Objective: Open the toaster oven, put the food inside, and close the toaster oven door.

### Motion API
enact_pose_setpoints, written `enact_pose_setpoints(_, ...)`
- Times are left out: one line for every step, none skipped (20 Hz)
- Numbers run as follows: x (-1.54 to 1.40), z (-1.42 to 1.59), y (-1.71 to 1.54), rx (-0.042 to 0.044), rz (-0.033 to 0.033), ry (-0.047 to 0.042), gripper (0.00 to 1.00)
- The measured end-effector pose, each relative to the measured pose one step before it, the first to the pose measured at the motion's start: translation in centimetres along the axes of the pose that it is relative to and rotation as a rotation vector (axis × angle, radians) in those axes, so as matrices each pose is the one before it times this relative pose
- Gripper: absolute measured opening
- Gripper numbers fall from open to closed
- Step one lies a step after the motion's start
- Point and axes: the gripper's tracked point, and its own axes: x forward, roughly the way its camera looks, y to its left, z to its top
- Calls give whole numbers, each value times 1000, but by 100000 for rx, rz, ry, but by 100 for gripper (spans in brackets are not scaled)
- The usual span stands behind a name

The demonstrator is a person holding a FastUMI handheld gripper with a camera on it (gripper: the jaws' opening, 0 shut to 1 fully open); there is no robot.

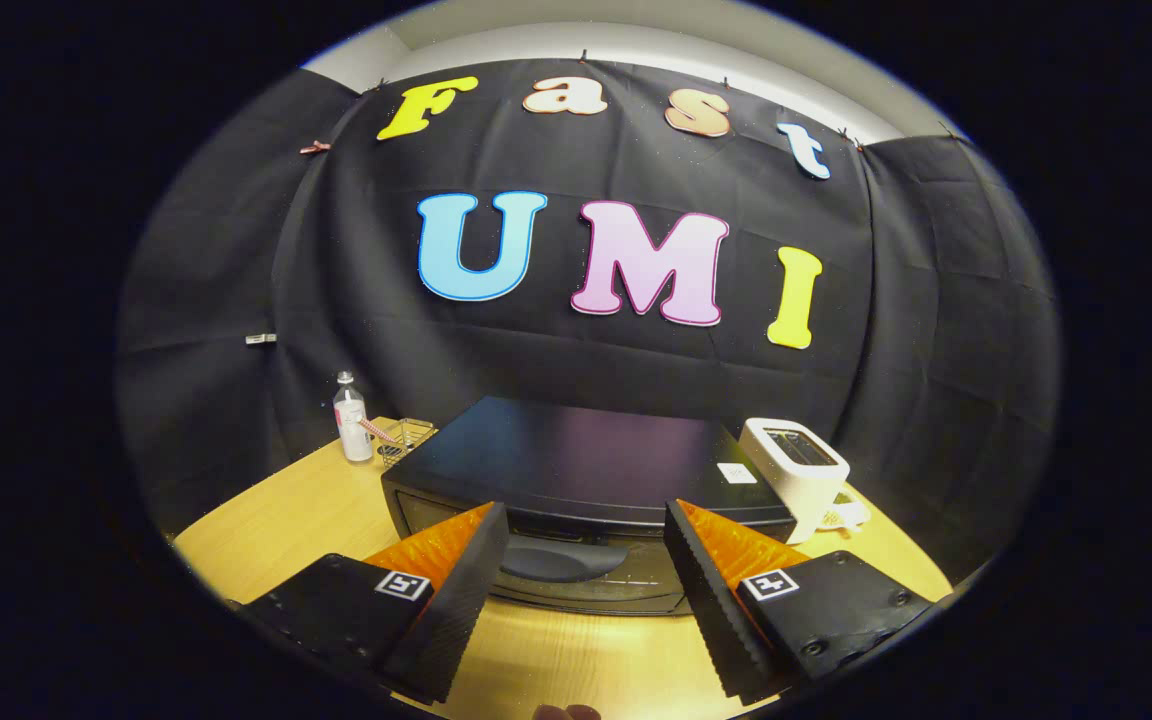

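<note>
Spread tongs [586,560] hover over the wooden table [306,520], fingers flanking the black toaster oven's [576,460] closed door; a white toaster [796,470] stands beside it.

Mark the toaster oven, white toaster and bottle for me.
toaster oven [576,455]: gripper view, on its dark top panel.
white toaster [798,468]: gripper view, on its upper body.
bottle [352,425]: gripper view, on its label.

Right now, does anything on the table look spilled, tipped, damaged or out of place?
Nothing stands out. The toaster oven sits square on the table, door apparently shut; the bottle and white toaster stand upright. The gripper is open just before the door.
</note>
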Motion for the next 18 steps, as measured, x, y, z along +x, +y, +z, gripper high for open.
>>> enact_pose_setpoints(574, -575, 674, 971, 1192, 800, 97)
enact_pose_setpoints(570, -612, 514, 722, 467, 1018, 97)
enact_pose_setpoints(436, -676, 300, 675, 60, 1163, 97)
enact_pose_setpoints(300, -499, 290, 1084, 20, 1145, 97)
enact_pose_setpoints(340, -408, 354, 1458, -98, 931, 97)
enact_pose_setpoints(212, -183, 268, 1215, -699, 288, 97)
enact_pose_setpoints(373, 552, -61, 675, -1037, -2252, 97)
enact_pose_setpoints(414, -149, 159, 2283, -451, 1038, 97)
enact_pose_setpoints(329, 347, 102, 1552, -560, -526, 97)
enact_pose_setpoints(564, -213, 50, 1580, 11, 1227, 97)
enact_pose_setpoints(575, -303, 49, 434, -363, 1959, 97)
enact_pose_setpoints(-253, 24, -55, -1827, -484, -790, 98)
enact_pose_setpoints(41, -190, -125, -424, 91, -210, 97)
enact_pose_setpoints(-217, 237, 21, 1447, -417, -1427, 97)
enact_pose_setpoints(-151, -68, 82, 292, -215, 73, 97)
enact_pose_setpoints(-241, -189, -33, -897, 105, 308, 97)
enact_pose_setpoints(-275, -244, -64, 249, 33, 1091, 97)
enact_pose_setpoints(-367, -122, 11, 247, 174, 560, 97)
